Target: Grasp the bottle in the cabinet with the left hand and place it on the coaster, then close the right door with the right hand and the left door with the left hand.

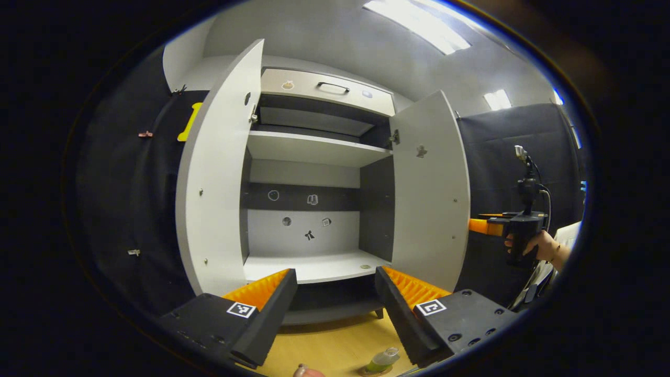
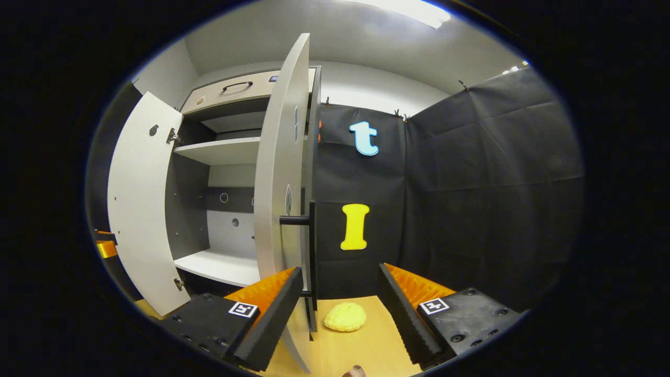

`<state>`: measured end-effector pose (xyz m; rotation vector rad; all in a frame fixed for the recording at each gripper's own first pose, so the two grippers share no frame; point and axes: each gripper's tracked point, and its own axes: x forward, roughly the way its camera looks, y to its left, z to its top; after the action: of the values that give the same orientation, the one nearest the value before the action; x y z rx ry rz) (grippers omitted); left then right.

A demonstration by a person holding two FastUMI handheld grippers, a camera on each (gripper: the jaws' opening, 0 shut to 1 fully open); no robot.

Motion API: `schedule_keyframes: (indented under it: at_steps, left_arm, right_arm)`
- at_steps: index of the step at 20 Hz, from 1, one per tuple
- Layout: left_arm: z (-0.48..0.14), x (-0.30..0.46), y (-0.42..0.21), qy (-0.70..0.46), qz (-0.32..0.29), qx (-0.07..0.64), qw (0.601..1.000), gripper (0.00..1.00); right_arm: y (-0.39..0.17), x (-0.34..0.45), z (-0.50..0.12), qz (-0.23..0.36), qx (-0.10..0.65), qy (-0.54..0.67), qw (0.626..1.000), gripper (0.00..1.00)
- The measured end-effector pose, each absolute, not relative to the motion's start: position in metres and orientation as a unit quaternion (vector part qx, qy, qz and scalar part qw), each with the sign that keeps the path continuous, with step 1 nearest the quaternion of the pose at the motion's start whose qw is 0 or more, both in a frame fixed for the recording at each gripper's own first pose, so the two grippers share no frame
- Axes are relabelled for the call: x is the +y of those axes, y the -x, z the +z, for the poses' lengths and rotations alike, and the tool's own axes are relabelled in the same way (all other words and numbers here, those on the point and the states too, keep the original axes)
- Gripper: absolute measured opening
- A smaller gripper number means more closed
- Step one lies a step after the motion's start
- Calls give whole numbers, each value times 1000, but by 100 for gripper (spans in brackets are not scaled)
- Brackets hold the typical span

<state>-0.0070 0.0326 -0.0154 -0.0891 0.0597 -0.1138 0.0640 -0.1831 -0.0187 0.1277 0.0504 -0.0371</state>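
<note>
1. Left door [image 1: 217, 173]: swung wide open, edge-on toward the left gripper. It closes last, so nothing needs to touch it yet.
2. Cabinet [image 1: 314, 152]: shelves look bare in the left gripper view; the bottle is out.
3. Left gripper [image 1: 335, 301]: jaws spread apart, holding nothing, hanging in front of the cabinet's open middle above the desk [image 1: 335, 345]. Reads as released and backed off.
4. Bottle [image 1: 383, 359]: near the desk's front edge, low in the left gripper view, on a round coaster [image 1: 372, 371]. Fisheye rim distorts it; probably seated square, can't confirm.
5. Right door [image 2: 282, 183]: open, its dark bar handle [image 2: 312, 246] facing outward.
6. Right gripper [image 2: 340, 309]: jaws apart, empty, its left finger just beside the right door's lower edge. My read: lined up on the outer face to push it shut.
7. Yellow lumpy object [image 2: 344, 317]: on the desk just right of that door, outside the closing swing as far as I can judge.
</note>
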Motion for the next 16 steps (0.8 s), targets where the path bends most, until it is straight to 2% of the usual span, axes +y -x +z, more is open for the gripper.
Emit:
schedule_keyframes:
  at_steps: [9, 12, 16]
  left_arm:
    - [-37, 82, 12, 91, 45, 61, 993, 95]
    - [-39, 106, 16, 72, 57, 70, 993, 95]
    - [-35, 142, 17, 51, 66, 72, 994, 95]
  right_arm:
    - [-78, -119, -19, 122, 31, -95, 987, 96]
    - [-86, -99, -18, 136, 34, -89, 986, 96]
    - [-95, -75, -17, 126, 32, -81, 988, 96]
